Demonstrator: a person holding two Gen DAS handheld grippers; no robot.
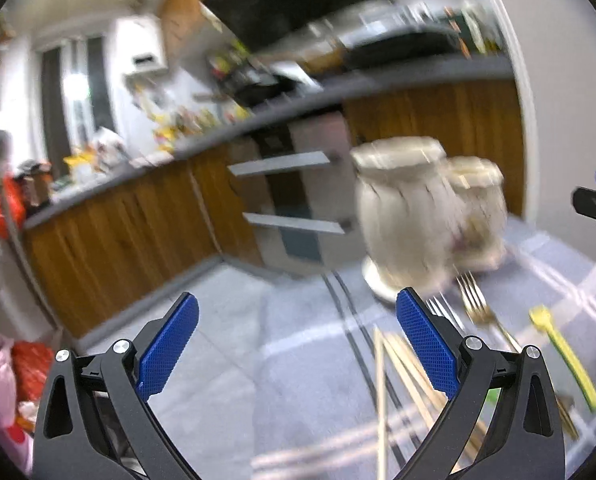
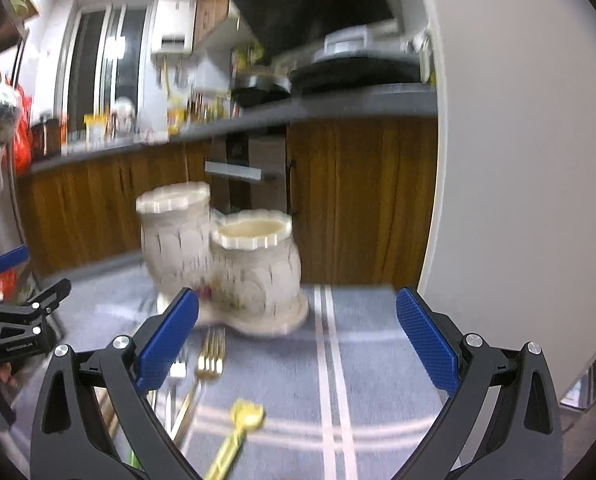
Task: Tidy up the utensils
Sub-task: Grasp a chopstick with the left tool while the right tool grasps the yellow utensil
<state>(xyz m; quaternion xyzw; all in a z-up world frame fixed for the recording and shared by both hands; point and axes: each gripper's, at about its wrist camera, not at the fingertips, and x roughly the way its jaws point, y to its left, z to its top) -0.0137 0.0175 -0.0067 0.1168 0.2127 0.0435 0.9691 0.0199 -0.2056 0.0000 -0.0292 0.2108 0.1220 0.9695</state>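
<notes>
A cream ceramic holder with two cups (image 2: 226, 256) stands on a blue-grey cloth (image 2: 378, 360); it also shows in the left wrist view (image 1: 422, 216). In front of it lie a gold fork (image 2: 208, 360), a silver fork (image 2: 177, 372), a yellow fork (image 2: 238, 428) and wooden chopsticks (image 1: 402, 376). In the left wrist view the gold fork (image 1: 478, 300) and yellow fork (image 1: 558, 348) lie to the right. My left gripper (image 1: 298, 320) is open and empty, left of the utensils. My right gripper (image 2: 298, 320) is open and empty above the cloth, short of the holder. Both views are blurred.
A kitchen counter (image 2: 258, 116) with wooden cabinets and an oven (image 1: 298, 196) runs behind the table. A white wall or door (image 2: 518, 160) stands at the right. The left gripper shows at the left edge of the right wrist view (image 2: 22, 320).
</notes>
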